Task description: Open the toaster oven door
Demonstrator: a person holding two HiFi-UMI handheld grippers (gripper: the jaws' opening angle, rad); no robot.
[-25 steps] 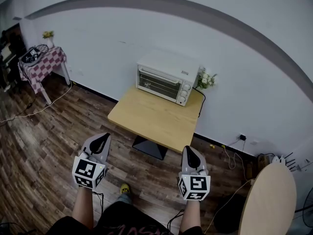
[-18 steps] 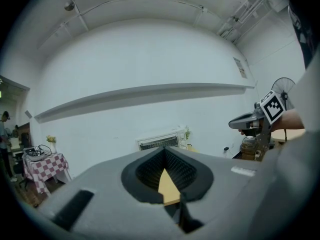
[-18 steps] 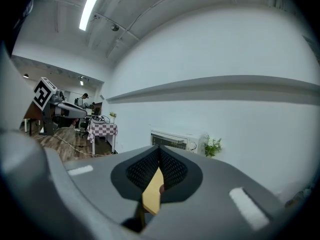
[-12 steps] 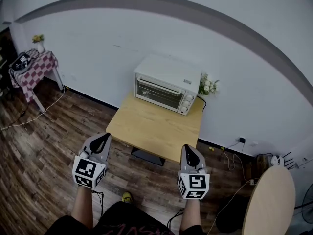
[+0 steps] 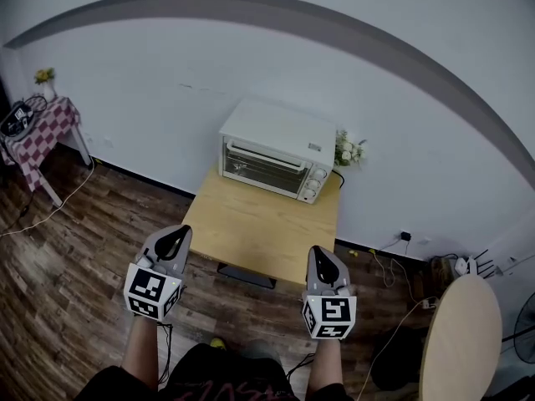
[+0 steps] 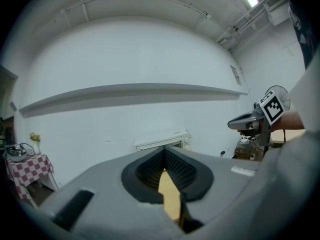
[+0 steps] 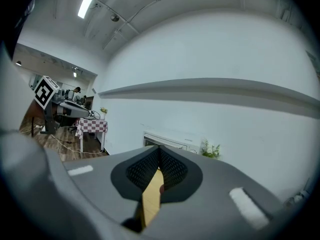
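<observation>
A white toaster oven [image 5: 273,150] with its glass door closed stands at the back of a small wooden table [image 5: 261,224] against the wall; it also shows far off as the toaster oven [image 6: 162,142] and the toaster oven [image 7: 167,140]. My left gripper [image 5: 175,239] is shut and empty, held over the floor short of the table's front left corner. My right gripper [image 5: 323,263] is shut and empty too, near the table's front right edge. Both point toward the oven from a distance.
A pot of white flowers [image 5: 347,151] sits right of the oven. A checkered side table [image 5: 33,134] stands far left. Cables and a socket [image 5: 405,237] lie by the wall at right. A round wooden tabletop [image 5: 460,341] is at lower right.
The view has moved nearer the table, so the oven and table look larger and closer to my grippers. The checkered side table has slid toward the left edge. Both grippers stay shut.
</observation>
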